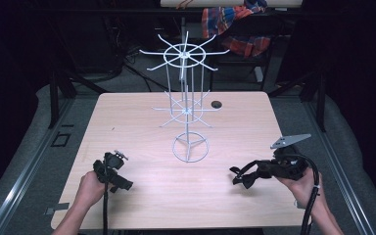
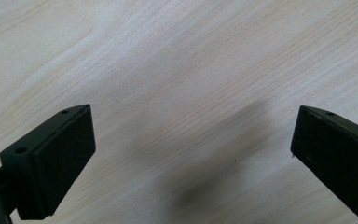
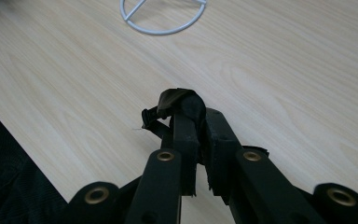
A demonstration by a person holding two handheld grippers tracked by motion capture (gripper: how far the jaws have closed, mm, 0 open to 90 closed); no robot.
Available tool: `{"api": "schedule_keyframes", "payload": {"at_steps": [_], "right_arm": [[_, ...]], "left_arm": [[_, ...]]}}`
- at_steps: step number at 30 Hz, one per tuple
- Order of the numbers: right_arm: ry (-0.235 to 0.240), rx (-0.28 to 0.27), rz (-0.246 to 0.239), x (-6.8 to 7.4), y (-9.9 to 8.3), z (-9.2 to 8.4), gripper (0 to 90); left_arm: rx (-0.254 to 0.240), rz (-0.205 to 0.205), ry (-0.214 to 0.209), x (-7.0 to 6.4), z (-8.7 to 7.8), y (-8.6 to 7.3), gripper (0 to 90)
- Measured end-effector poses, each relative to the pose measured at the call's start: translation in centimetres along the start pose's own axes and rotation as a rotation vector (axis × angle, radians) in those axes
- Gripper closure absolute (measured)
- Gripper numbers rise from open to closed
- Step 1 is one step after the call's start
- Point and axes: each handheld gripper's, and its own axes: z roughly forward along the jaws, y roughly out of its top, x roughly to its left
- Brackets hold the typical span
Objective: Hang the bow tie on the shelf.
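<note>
Right now your right gripper [image 3: 191,116] is clamped on a small black strap [image 3: 168,105] near the white wire rack [image 1: 186,98]; your left gripper [image 2: 191,154] gapes wide, empty, over the table [image 2: 168,56].

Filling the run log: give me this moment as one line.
left gripper: open, over bare table | right gripper: shut on black strap | wire rack: upright mid-table, untouched
</note>
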Motion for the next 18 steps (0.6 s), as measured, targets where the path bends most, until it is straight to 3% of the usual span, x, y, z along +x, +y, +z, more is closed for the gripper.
{"api": "schedule_keyframes", "payload": {"at_steps": [6, 18], "right_arm": [[-0.006, -0.011, -0.015, 0.1, 0.9, 0.0, 84.9], [-0.012, -0.024, -0.027, -0.1, 1.9, 0.1, 84.9]], "left_arm": [[-0.008, 0.019, 0.005, -0.2, -0.1, 0.1, 0.0], [-0.007, 0.017, 0.007, -0.2, -0.1, 0.0, 0.0]]}}
